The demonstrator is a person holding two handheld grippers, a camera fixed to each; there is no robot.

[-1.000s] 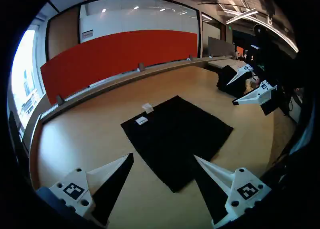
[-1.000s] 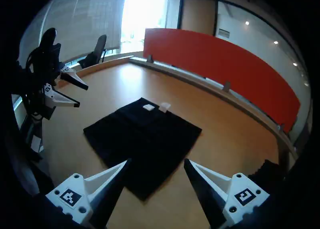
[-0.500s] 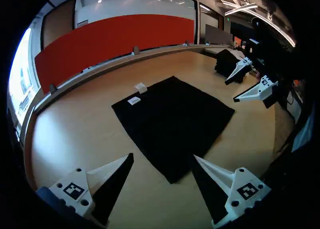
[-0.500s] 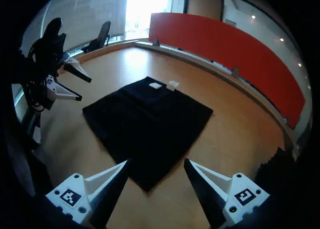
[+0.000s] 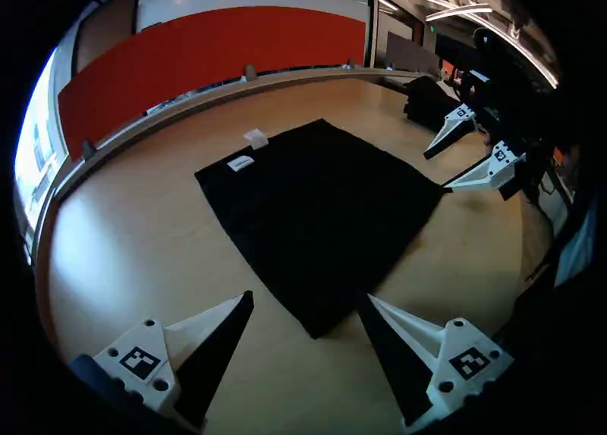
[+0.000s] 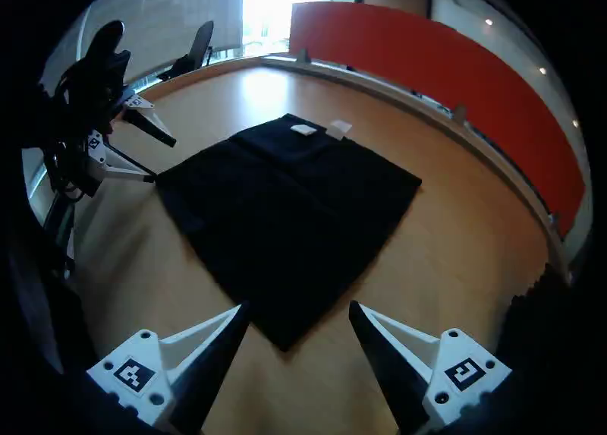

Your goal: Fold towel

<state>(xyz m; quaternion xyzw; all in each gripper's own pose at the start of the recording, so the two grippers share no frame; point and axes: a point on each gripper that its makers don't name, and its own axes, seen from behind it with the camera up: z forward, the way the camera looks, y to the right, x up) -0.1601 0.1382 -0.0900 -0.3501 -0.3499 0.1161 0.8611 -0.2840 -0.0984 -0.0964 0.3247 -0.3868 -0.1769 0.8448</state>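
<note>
A black towel point(image 5: 319, 207) lies spread flat on the wooden table, with two white tags point(image 5: 240, 162) near its far corner. My left gripper point(image 5: 305, 298) is open, low over the towel's near corner, which points into the gap between its fingers. Off to the right, the right gripper point(image 5: 437, 171) is open at the towel's right corner. In the right gripper view the towel point(image 6: 288, 215) has its near corner between the fingers of my open right gripper point(image 6: 298, 307). The left gripper point(image 6: 165, 160) stands open at the towel's left corner.
A red partition point(image 5: 212, 48) runs along the table's far edge. A dark stack of cloth point(image 5: 425, 105) sits at the far right of the table, and also shows as a dark heap point(image 6: 539, 306). Office chairs point(image 6: 197, 48) stand by the window. Bare wood point(image 5: 129, 230) surrounds the towel.
Both grippers have come down and closer to the towel. Its corners now reach the gaps between the fingers. The towel itself has not moved.
</note>
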